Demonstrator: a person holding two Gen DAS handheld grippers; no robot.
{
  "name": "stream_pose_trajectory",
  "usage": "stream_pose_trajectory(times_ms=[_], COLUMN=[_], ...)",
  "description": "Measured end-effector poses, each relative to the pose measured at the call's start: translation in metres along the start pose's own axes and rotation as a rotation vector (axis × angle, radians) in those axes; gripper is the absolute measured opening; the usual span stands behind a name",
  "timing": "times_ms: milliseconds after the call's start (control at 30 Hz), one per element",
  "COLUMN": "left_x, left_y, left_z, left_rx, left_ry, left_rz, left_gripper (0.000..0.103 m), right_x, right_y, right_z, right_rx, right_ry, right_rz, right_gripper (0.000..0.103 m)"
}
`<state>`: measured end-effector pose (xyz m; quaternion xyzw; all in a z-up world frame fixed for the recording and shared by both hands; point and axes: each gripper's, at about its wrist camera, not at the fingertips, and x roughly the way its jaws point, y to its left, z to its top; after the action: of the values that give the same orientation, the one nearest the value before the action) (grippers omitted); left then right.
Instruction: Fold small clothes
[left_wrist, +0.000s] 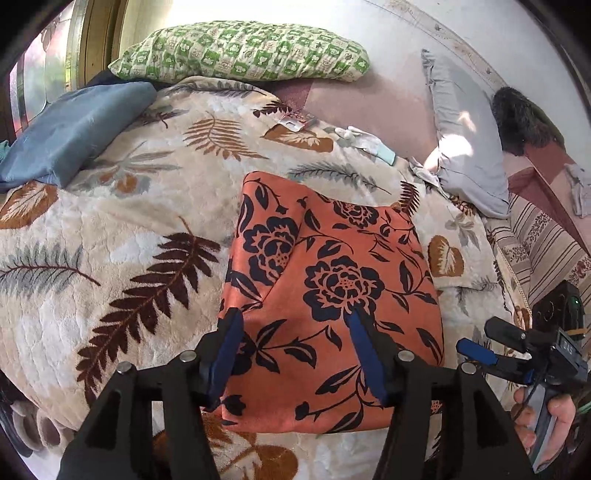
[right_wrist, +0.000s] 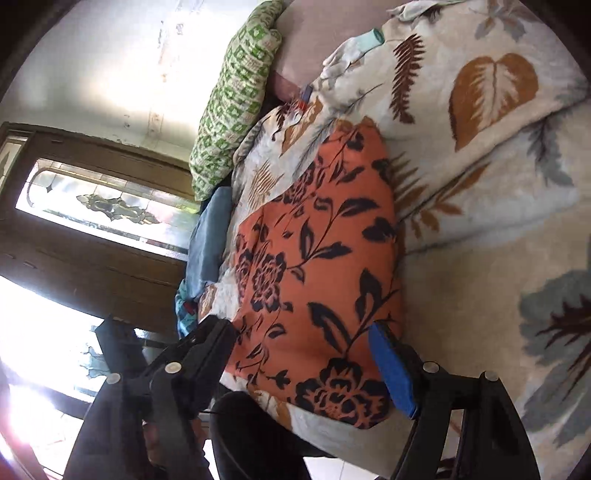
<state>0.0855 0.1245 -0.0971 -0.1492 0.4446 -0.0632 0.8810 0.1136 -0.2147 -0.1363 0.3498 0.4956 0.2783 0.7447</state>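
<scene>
An orange garment with a black flower print (left_wrist: 332, 280) lies folded flat on a cream leaf-print blanket (left_wrist: 110, 258). My left gripper (left_wrist: 295, 325) is open just above the garment's near part, its blue pads apart and holding nothing. My right gripper (left_wrist: 476, 354) shows at the right of the left wrist view, beside the garment's right edge. In the right wrist view the right gripper (right_wrist: 303, 332) is open over the garment (right_wrist: 314, 258), with nothing between its fingers. The blanket (right_wrist: 480, 258) fills the right side of that view.
A green patterned pillow (left_wrist: 243, 51) lies at the far end of the bed, also in the right wrist view (right_wrist: 236, 103). A folded blue cloth (left_wrist: 70, 129) lies far left. A grey pillow (left_wrist: 461, 136) and small white items (left_wrist: 362, 140) lie far right. A wooden door with glass (right_wrist: 92, 206) stands behind.
</scene>
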Motion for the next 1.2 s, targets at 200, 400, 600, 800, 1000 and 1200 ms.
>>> stream_pose_trajectory(times_ms=[200, 400, 600, 800, 1000, 1200], left_x=[0.035, 0.053, 0.056, 0.013, 0.0, 0.041], left_y=[0.005, 0.017, 0.034, 0.017, 0.0, 0.005], left_z=[-0.007, -0.01, -0.013, -0.004, -0.017, -0.039], left_rx=[0.038, 0.02, -0.067, -0.024, 0.051, 0.068], left_ry=[0.072, 0.12, 0.117, -0.001, 0.002, 0.085], left_rz=[0.087, 0.12, 0.061, 0.077, 0.033, 0.082], left_gripper=[0.061, 0.069, 0.078, 0.077, 0.077, 0.077], right_x=[0.01, 0.065, 0.074, 0.058, 0.018, 0.041], right_y=[-0.022, -0.038, -0.031, -0.021, -0.027, -0.033], right_z=[0.042, 0.078, 0.073, 0.069, 0.031, -0.012], right_rx=[0.046, 0.075, -0.006, -0.011, 0.037, 0.063], right_ry=[-0.035, 0.089, 0.091, 0.094, 0.063, 0.157], right_rz=[-0.048, -0.076, -0.131, -0.062, 0.014, -0.013], right_gripper=[0.078, 0.075, 0.032, 0.078, 0.077, 0.073])
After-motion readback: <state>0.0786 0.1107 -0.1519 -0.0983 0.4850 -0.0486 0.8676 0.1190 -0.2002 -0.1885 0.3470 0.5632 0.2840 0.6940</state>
